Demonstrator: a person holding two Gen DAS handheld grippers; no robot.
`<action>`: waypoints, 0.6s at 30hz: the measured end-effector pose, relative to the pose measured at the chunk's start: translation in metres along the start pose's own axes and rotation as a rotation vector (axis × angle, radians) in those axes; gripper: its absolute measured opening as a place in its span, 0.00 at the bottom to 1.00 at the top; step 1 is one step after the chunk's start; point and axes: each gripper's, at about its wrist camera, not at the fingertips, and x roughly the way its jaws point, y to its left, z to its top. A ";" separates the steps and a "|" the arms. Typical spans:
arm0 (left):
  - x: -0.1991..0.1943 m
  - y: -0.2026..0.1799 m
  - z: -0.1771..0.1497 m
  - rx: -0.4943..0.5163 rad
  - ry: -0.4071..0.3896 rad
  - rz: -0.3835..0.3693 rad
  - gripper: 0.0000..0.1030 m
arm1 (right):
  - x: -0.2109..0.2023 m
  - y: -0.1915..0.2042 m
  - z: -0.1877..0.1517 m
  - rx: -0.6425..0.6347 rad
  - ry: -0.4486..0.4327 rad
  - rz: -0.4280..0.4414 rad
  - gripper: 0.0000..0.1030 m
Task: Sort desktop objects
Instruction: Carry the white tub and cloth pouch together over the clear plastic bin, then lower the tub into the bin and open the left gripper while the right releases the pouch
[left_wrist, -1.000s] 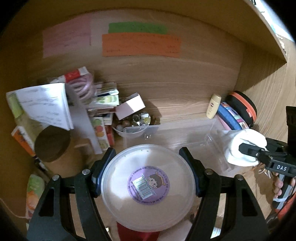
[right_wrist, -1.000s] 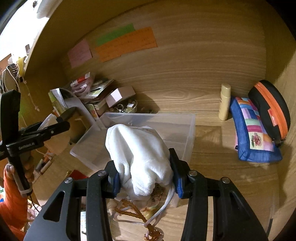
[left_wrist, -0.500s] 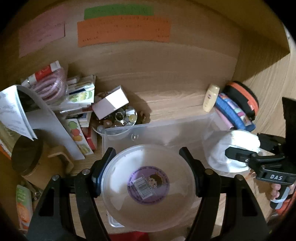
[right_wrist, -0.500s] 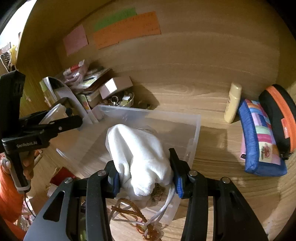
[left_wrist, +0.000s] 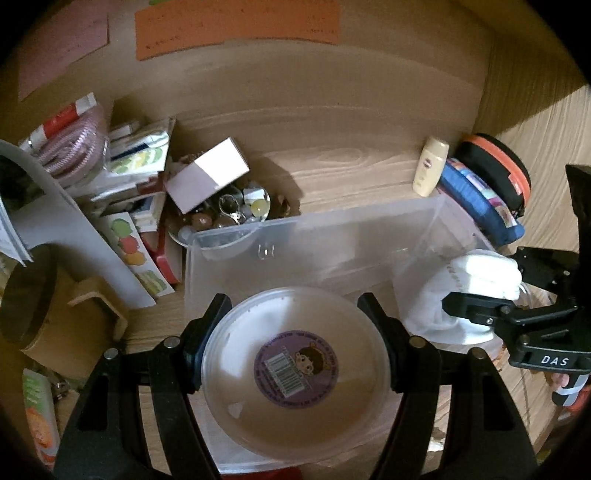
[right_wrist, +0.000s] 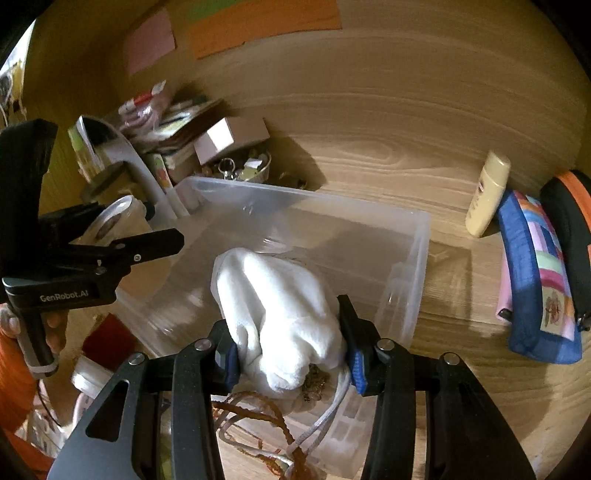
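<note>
The left gripper pinches a round lidded tub by its sides, purple sticker up, and the right gripper is clamped on a white fleece pouch with brown cords trailing from its near end. Over the last second both have travelled forward: each load hung at the near edge of the clear plastic bin and now sits over its open interior, the tub toward the left half, the pouch toward the right wall. That looks like the delivery stage, with release still to come. Both tools are held low and level, pointing at the far wooden back panel, the right one just beside the left. Around the bin lie a bowl of trinkets, a cream bottle and a blue patchwork pouch.
</note>
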 end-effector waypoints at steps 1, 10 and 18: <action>0.001 0.000 -0.001 0.001 0.003 0.003 0.68 | 0.002 0.001 0.000 -0.004 0.008 0.001 0.40; 0.012 0.004 -0.003 -0.009 0.040 -0.010 0.68 | 0.017 0.011 -0.001 -0.074 0.045 -0.055 0.41; 0.017 -0.001 -0.002 0.029 0.069 -0.017 0.68 | 0.027 0.019 0.003 -0.133 0.093 -0.087 0.43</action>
